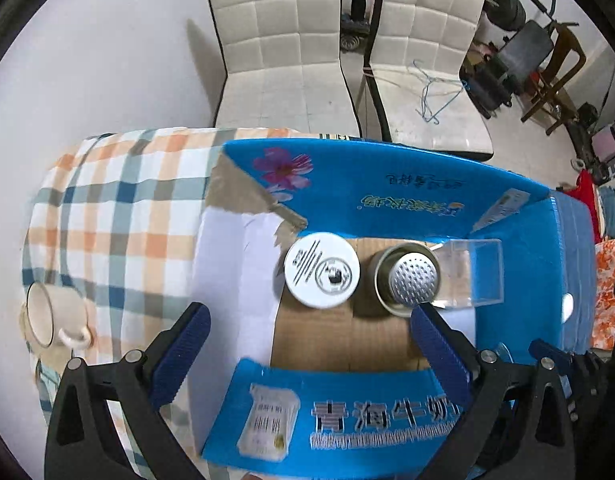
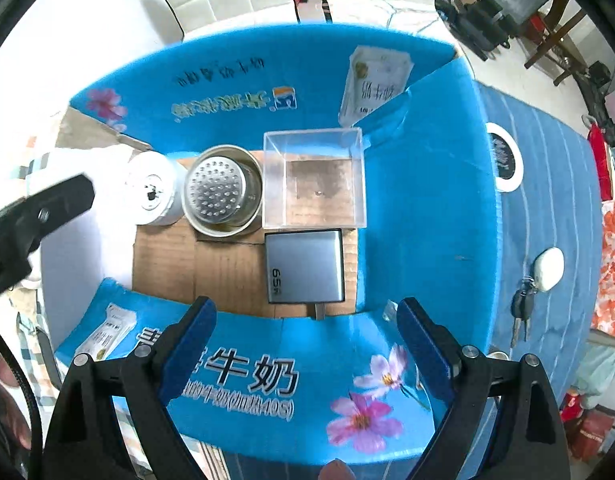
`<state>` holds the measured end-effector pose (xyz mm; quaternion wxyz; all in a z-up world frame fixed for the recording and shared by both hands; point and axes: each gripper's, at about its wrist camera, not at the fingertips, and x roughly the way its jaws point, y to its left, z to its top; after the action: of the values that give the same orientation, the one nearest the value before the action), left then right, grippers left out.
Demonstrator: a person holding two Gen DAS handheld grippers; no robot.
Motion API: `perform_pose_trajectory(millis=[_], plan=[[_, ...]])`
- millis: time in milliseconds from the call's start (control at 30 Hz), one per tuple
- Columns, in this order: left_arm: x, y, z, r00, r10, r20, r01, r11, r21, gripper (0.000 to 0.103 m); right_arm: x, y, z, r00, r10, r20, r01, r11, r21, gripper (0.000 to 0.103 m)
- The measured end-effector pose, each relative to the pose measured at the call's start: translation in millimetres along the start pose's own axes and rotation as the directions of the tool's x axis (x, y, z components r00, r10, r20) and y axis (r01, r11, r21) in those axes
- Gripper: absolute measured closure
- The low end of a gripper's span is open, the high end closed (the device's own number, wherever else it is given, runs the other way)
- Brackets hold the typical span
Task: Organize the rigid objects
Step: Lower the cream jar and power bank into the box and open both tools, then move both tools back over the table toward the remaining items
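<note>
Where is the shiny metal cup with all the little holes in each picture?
Left wrist view: the metal strainer cup stands right of centre in the blue box, between the white round tin and the clear plastic box.
Right wrist view: the metal strainer cup is left of centre, again between the same two.
Shared landmark: the white round tin beside it.
</note>
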<state>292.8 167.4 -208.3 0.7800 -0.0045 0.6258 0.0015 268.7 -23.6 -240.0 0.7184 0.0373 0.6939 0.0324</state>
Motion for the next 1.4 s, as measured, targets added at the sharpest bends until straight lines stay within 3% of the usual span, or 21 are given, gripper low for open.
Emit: perform_pose_trajectory(millis=[467,933,1133,1233,1333,1400], plan=[[-68.9,-2.7,-56.9,0.996,0.002,0.092,-0.004,1.0,0.017,0.0,-83.4,18.4,-48.6,0.986,0.049,0.16,-0.04,0.997,-0.061,0.009],[-127.6,-21.3,-74.5,0.981,-0.027,0.191,0.023,0.999,0.023,0.0,-142.5,6.6,-78.6,0.96,0.147,0.237,-0.129,0.987,-0.091,0.009],[-130.9,-65.4,-75.0,0.974,-0.063,0.218,0.05,0.997,0.066,0.0,-142.7,-55.5,-87.1,0.958,0.144,0.246,-0.149,0.989,0.003,0.009],[-123.9,-116.6,-81.5,0.972,-0.105,0.21,0.074,0.985,0.153,0.0,-132.0,-111.5,-96.6,0.969,0.09,0.229,-0.114,0.989,0.092,0.009],[-108.2,-184.0,-97.3,0.973,-0.148,0.177,0.096,0.956,0.276,0.0,-109.8,-177.5,-113.1,0.982,0.001,0.188,-0.04,0.978,0.203,0.009],[-92.8,-221.7,-109.9,0.977,-0.159,0.145,0.102,0.935,0.339,0.0,-87.5,-217.2,-126.8,0.991,-0.009,0.136,-0.029,0.962,0.271,0.009]])
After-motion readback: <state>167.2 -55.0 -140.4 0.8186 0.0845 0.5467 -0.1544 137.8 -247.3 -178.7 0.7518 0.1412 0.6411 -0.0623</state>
